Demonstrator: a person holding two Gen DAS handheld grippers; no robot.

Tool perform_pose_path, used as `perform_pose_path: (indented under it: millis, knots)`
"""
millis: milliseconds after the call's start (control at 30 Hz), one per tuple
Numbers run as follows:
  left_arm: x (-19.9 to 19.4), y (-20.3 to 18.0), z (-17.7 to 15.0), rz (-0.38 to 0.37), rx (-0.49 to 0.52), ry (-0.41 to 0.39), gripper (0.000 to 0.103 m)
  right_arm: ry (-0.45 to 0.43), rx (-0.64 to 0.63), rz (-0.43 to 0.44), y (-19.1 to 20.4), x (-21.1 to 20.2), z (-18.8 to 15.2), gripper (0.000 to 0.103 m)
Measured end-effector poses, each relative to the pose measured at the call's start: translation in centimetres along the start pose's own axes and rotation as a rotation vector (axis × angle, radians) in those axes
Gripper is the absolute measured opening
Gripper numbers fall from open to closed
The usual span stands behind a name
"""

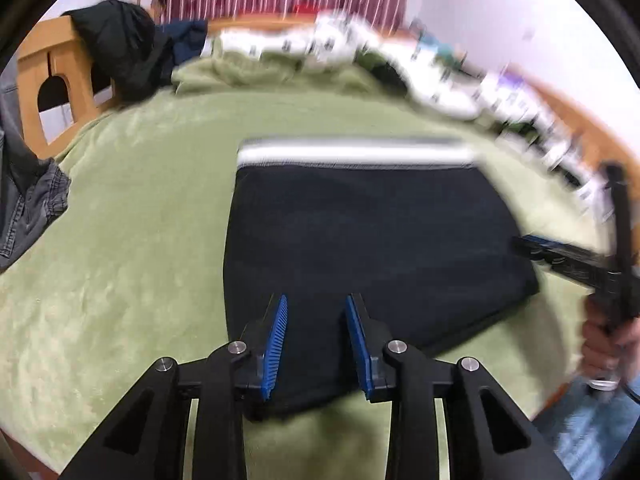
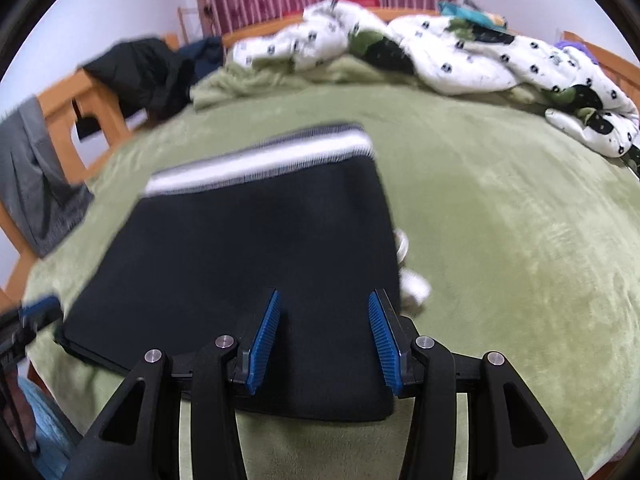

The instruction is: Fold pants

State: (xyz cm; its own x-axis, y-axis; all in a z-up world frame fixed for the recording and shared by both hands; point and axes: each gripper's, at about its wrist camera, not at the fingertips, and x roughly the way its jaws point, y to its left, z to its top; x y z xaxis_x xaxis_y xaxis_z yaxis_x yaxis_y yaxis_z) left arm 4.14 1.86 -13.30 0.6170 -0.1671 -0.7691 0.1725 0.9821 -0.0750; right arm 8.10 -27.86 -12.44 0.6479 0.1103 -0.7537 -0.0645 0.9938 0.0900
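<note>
The pants (image 1: 360,248) are seen folded into a dark rectangle, lying flat on the green blanket (image 1: 120,240) of the bed, with the striped waistband (image 1: 352,154) on the far edge. The left gripper (image 1: 316,340) is held over the near left corner of the pants, its jaws apart with nothing pinched between the blue pads (image 1: 276,344). The right gripper (image 2: 324,340) is held over the near right corner, its jaws likewise parted and empty. A white patterned quilt (image 2: 460,56) is bunched at the far end of the bed.
</note>
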Motion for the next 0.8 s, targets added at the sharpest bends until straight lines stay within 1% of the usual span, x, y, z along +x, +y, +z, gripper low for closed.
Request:
perform_pose_path:
  millis: [33, 100, 133, 200, 267, 333, 467, 600, 733, 800]
  knots:
    - [0.9, -0.3, -0.4, 0.006, 0.010, 0.041, 0.029, 0.012, -0.015, -0.027, 0.1, 0.4, -0.3, 0.046]
    - [0.8, -0.3, -2.2, 0.011, 0.019, -0.019, 0.029, 0.016, -0.030, -0.039, 0.1, 0.4, -0.6, 0.046]
    - [0.6, -0.4, -2.7, 0.012, 0.037, -0.007, 0.029, 0.021, -0.032, -0.038, 0.0, 0.3, -0.8, 0.046]
    - [0.1, -0.1, -3.2, -0.007, 0.028, 0.000, 0.029, 0.035, -0.024, -0.028, -0.3, 0.4, -1.1, 0.047]
    - [-0.1, 0.4, -3.2, -0.033, 0.006, 0.009, 0.029, 0.063, 0.009, -0.022, -0.9, 0.8, -1.3, 0.051]
    - [-0.1, 0.9, -2.8, -0.058, -0.030, 0.023, 0.029, 0.080, 0.049, 0.004, -1.6, 1.0, -1.2, 0.053]
    - [-0.2, 0.7, -2.3, -0.057, -0.029, 0.019, 0.029, 0.087, 0.053, 0.020, -2.0, 0.8, -0.7, 0.055]
    - [-1.1, 1.1, -1.6, -0.068, -0.044, -0.030, 0.029, 0.031, 0.068, 0.012, -2.2, -0.2, 0.3, 0.055]
    - [-0.7, 1.8, 0.2, -0.068, -0.078, -0.041, 0.031, -0.055, 0.104, 0.023, -2.1, -0.9, 1.7, 0.055]
    - [0.1, 2.1, 1.9, -0.058, -0.086, -0.031, 0.031, -0.090, 0.085, 0.018, -1.4, -0.6, 3.0, 0.055]
